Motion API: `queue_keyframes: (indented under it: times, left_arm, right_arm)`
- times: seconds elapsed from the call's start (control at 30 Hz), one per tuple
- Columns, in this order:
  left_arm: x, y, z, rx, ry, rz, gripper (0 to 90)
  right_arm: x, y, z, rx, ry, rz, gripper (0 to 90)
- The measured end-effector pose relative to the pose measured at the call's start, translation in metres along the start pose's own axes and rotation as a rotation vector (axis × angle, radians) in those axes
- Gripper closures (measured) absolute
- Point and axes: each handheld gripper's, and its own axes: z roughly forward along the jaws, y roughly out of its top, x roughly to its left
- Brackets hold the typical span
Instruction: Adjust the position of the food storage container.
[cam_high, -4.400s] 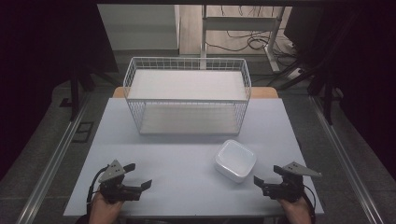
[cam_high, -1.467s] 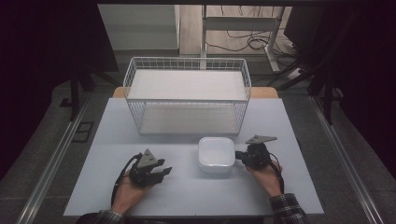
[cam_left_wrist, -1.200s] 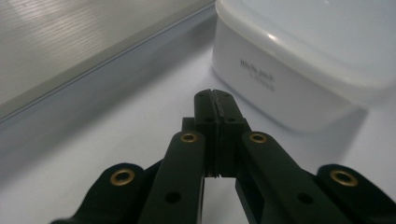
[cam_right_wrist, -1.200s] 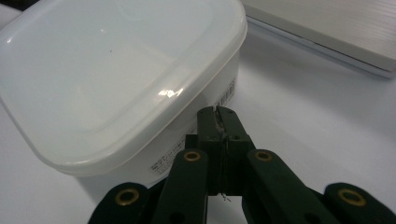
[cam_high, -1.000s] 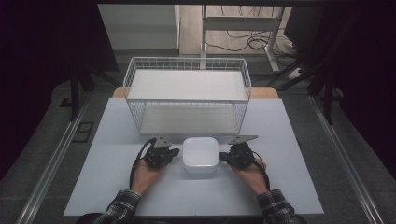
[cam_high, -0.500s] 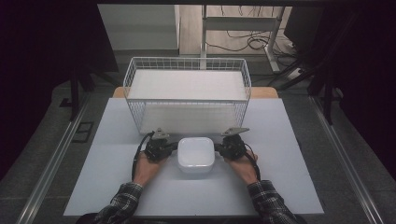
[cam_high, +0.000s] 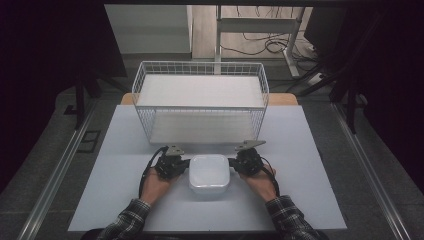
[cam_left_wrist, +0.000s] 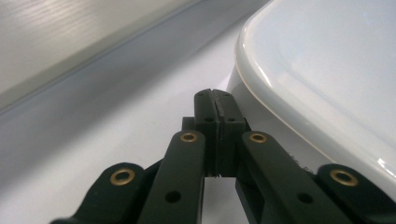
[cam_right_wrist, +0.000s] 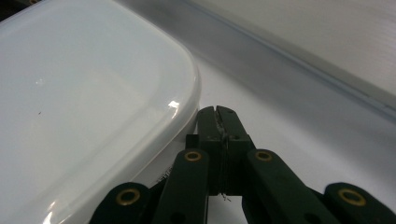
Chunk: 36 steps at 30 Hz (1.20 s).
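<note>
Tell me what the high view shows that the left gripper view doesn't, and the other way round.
High view alone: the wire basket behind, both forearms, and the right tool opposite the left, the white lidded container between them. Left gripper view alone: the left tool close up, jaws shut with nothing between, beside the container's wall under its lid rim. Both: container, left tool, white table.

A pale table (cam_high: 310, 150) stands on a grey floor (cam_high: 45, 150), metal rails (cam_high: 60, 170) running along both sides. Beyond it the floor turns to light wood, where a white desk frame (cam_high: 260, 25) stands over loose black cables (cam_high: 260, 45). Dark shapes flank both edges.
</note>
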Motion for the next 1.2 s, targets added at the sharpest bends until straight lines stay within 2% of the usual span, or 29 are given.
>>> queue_keyframes:
  times: [0.23, 0.37, 0.43, 0.47, 0.57, 0.73, 0.77, 0.8, 0.83, 0.9, 0.93, 0.97, 1.0, 1.03, 1.1, 1.2]
  left_arm:
    - [-0.012, -0.005, -0.007, 0.015, -0.004, 0.028, 89.6]
    - [-0.01, -0.007, -0.017, -0.004, 0.01, 0.011, 86.8]
    - [-0.01, -0.01, -0.026, -0.022, 0.008, -0.008, 81.4]
    - [-0.01, -0.012, -0.031, -0.031, 0.008, -0.013, 81.4]
    - [-0.011, -0.016, -0.041, -0.044, 0.021, -0.012, 71.9]
    - [-0.013, -0.028, -0.053, -0.038, 0.047, -0.01, 56.2]
    - [-0.013, -0.033, -0.057, -0.041, 0.061, -0.009, 48.9]
    - [-0.013, -0.033, -0.057, -0.041, 0.061, -0.009, 45.7]
    - [-0.012, -0.036, -0.06, -0.049, 0.063, -0.017, 45.7]
    - [-0.013, -0.041, -0.065, -0.07, 0.057, -0.03, 33.9]
    - [-0.013, -0.043, -0.067, -0.077, 0.057, -0.031, 33.9]
    - [-0.014, -0.049, -0.069, -0.087, 0.051, -0.048, 25.6]
    - [-0.014, -0.049, -0.069, -0.087, 0.051, -0.048, 23.6]
    - [-0.014, -0.054, -0.069, -0.087, 0.042, -0.057, 20.7]
    - [-0.015, -0.058, -0.069, -0.073, 0.03, -0.078, 19.2]
    - [-0.016, -0.06, -0.069, -0.076, 0.023, -0.078, 13.7]
  right_arm:
    - [0.013, -0.008, -0.01, 0.022, 0.013, -0.006, 88.3]
    - [0.013, -0.01, -0.015, 0.011, 0.0, -0.018, 86.4]
    - [0.011, -0.014, -0.026, -0.002, -0.02, -0.025, 84.3]
    - [0.011, -0.014, -0.026, -0.002, -0.02, -0.025, 84.3]
    - [0.01, -0.019, -0.04, -0.03, -0.021, -0.026, 80.3]
    - [0.017, -0.03, -0.06, -0.065, -0.043, -0.068, 67.9]
    - [0.017, -0.035, -0.065, -0.069, -0.052, -0.078, 61.6]
    - [0.017, -0.035, -0.065, -0.069, -0.052, -0.078, 61.6]
    - [0.017, -0.036, -0.067, -0.07, -0.049, -0.075, 59.5]
    - [0.017, -0.042, -0.071, -0.07, -0.049, -0.056, 50.2]
    - [0.017, -0.042, -0.071, -0.07, -0.049, -0.056, 50.2]
    - [0.018, -0.046, -0.072, -0.074, -0.044, -0.045, 42.5]
    - [0.018, -0.046, -0.072, -0.074, -0.044, -0.045, 42.5]
    - [0.019, -0.05, -0.073, -0.076, -0.031, -0.03, 33.5]
    - [0.019, -0.052, -0.072, -0.07, -0.025, -0.024, 30.6]
    - [0.019, -0.057, -0.07, -0.063, -0.017, -0.019, 21.4]
